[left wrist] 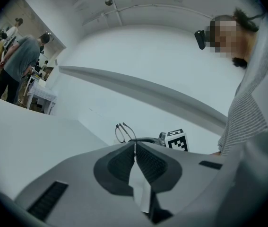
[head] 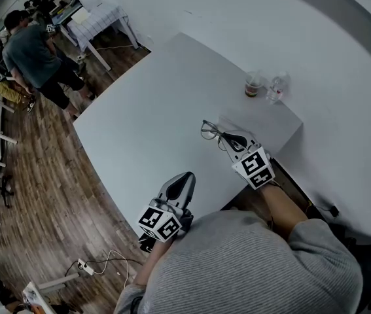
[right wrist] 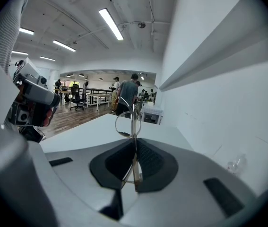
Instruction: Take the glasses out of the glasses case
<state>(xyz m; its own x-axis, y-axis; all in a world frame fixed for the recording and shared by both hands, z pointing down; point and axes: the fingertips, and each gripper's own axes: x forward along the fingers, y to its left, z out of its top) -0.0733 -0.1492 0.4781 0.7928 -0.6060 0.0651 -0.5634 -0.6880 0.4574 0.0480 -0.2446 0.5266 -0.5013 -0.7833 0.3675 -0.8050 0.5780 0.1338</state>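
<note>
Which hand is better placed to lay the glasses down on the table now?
Right. The right gripper is shut on the glasses, holding them over the table; the left gripper is shut, empty, back at the near edge.

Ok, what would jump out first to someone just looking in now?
The glasses, at the right side of the white table, with the right gripper shut on their frame. Next, the left gripper, shut and empty near the table's near edge. A cup and a small clear bottle stand at the far right corner.
</note>
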